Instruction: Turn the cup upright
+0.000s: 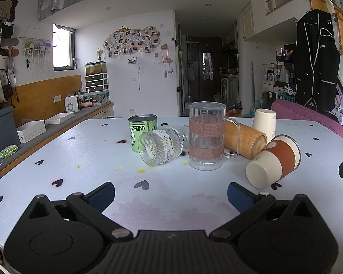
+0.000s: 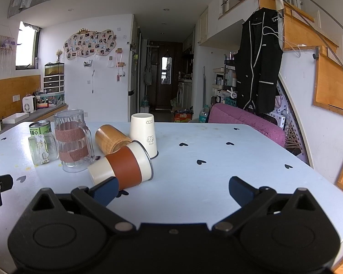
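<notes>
The cup (image 2: 122,167) lies on its side left of centre in the right view, base toward us, just beyond the right tool (image 2: 171,188), whose fingers stand apart, empty. The left tool (image 1: 170,194) gapes too. It looks light and stiff; the brown sleeve should grip best. The green can (image 1: 143,130) bears Chinese characters.

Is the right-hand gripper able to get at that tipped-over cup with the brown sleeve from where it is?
Probably yes. The right gripper is open, and the sleeved cup lies just ahead of its left finger with nothing between them.
</notes>
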{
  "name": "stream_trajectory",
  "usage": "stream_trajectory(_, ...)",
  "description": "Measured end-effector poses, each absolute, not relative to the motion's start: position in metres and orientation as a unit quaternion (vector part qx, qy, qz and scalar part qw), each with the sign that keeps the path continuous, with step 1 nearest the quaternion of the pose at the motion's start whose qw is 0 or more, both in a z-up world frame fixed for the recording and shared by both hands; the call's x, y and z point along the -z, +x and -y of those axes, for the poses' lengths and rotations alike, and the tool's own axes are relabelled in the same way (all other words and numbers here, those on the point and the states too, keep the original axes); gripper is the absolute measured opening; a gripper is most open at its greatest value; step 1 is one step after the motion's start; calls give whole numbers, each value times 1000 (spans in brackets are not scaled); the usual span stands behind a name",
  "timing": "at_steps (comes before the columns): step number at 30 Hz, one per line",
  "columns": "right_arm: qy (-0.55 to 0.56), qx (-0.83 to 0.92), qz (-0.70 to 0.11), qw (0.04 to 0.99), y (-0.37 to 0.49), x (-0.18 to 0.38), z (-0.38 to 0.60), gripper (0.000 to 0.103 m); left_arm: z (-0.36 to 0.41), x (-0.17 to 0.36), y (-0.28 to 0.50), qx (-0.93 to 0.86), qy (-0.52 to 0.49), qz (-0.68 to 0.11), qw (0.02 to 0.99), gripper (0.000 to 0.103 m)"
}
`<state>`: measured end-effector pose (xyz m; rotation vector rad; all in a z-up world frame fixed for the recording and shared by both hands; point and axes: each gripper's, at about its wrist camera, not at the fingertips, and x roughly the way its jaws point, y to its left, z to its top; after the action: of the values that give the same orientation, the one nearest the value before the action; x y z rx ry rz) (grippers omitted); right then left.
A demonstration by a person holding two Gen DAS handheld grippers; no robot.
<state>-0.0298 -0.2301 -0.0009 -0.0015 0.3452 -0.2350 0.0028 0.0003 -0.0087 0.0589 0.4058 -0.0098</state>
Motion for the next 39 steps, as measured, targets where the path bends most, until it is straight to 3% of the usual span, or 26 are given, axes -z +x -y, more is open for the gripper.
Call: stream_trajectory(39, 43, 131, -206, 969, -4, 2, 215, 103, -26, 17, 6, -4, 7, -216, 976, 103)
